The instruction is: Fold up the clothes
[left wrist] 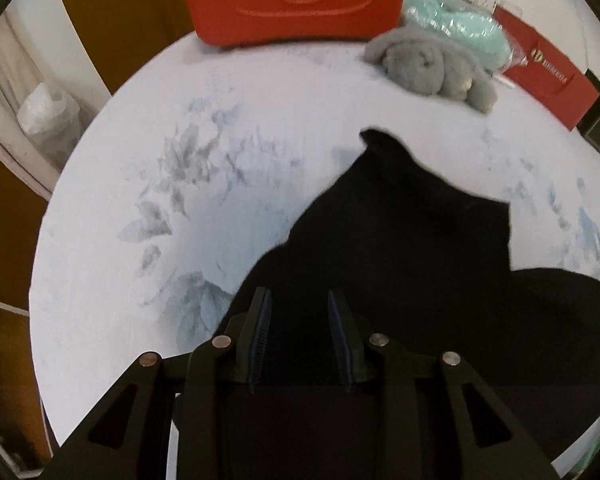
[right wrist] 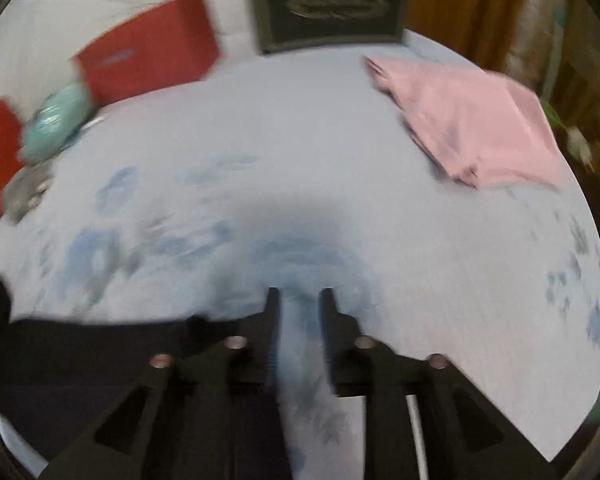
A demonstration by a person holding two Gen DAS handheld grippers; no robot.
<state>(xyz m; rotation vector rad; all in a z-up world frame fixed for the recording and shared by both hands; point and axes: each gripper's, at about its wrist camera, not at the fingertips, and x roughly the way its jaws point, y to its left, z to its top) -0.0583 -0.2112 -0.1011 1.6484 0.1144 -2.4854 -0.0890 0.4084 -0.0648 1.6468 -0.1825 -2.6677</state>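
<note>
On the table (left wrist: 260, 100), largest thing first:

Table: covered by a pale cloth with a faint blue flower print; it carries everything named here.

Black garment (left wrist: 420, 260): spread flat at the near side of the table, unfolded, with an uneven outline and one pointed tip reaching toward the middle; in the right wrist view it shows as a dark band (right wrist: 100, 344) at the lower left.

Left tool (left wrist: 299, 300): fingers parted with a clear gap, hovering above the near edge of the black garment and gripping nothing; whether the fingertips touch the fabric cannot be told.

Right tool (right wrist: 299, 294): fingers apart, empty, over bare cloth just beside the garment's edge; this view is blurred.

Pink cloth (right wrist: 480, 120): folded into a flat stack at the far right, well apart from the black garment.

Orange case (left wrist: 296, 0): standing at the far edge.

Red box (left wrist: 548, 76): at the far right edge.

Teal bundle (left wrist: 456, 20): beside the red box.

Grey soft toy (left wrist: 432, 68): lying in front of the teal bundle, apart from the garment's tip.
</note>
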